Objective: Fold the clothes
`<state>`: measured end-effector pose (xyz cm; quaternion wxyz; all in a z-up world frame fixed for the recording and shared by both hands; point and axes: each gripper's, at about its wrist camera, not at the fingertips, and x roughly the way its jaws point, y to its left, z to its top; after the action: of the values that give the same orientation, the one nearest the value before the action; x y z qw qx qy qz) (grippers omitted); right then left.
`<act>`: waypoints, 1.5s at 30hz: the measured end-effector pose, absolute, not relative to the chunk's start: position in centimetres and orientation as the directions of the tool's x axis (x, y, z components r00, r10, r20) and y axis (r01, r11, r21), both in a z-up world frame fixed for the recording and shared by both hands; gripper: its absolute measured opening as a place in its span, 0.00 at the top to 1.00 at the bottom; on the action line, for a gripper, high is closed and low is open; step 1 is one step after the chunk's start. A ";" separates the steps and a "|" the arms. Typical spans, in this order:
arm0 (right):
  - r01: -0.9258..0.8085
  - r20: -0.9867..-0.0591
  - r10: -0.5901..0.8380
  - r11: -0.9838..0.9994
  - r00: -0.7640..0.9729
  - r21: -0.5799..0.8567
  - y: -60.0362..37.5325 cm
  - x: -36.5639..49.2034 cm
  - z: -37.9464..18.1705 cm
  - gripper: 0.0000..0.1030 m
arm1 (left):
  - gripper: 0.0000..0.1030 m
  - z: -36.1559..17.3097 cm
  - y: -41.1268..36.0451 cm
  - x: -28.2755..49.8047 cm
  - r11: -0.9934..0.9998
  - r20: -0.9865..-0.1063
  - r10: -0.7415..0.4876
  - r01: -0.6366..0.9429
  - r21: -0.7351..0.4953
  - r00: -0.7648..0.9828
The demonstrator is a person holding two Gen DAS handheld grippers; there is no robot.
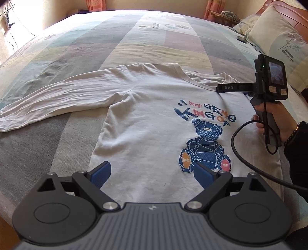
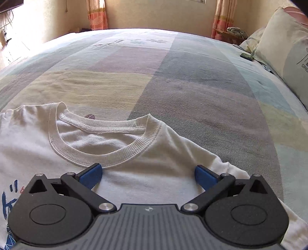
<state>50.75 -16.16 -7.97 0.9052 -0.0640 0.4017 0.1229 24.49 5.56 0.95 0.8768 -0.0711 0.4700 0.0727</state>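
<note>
Bed (image 1: 134, 38) with pastel patchwork cover, pillow (image 2: 284, 48) at right, curtains (image 2: 96, 15) behind | white shirt (image 1: 144, 125) lies flat, front up | our left gripper (image 1: 152, 173) spread wide above its hem, holding nothing | our right gripper (image 2: 148, 176) spread by the collar (image 2: 107, 153), hand (image 1: 273, 123) gripping its handle.

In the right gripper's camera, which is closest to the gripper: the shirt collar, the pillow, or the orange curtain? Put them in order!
From the right gripper:
1. Shirt collar, just ahead.
2. Pillow, far right on the bed.
3. Orange curtain, back wall.
</note>
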 end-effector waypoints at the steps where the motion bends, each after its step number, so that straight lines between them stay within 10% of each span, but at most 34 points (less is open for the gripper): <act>1: -0.269 -0.738 0.171 0.963 0.653 -0.015 -16.3 51.2 -7.8 0.00 | 0.10 1.0 5.6 24.4 0.979 -0.833 0.056 -0.193 -0.061 0.550; 15: -0.255 -0.795 0.283 0.952 0.536 0.167 -21.1 41.2 -4.2 0.00 | 0.10 -0.1 8.9 26.4 0.978 -0.812 -0.014 -0.162 -0.134 0.584; 45: -0.167 -0.878 0.055 0.986 0.476 -0.029 -13.2 31.8 -6.3 0.00 | 0.02 -6.2 24.7 31.9 0.991 -0.738 -0.023 -0.082 -0.105 0.674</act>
<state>31.81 -13.19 -6.34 0.8572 -0.0552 0.5079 0.0645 31.85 24.74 -6.15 0.9127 -0.0646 0.4032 0.0162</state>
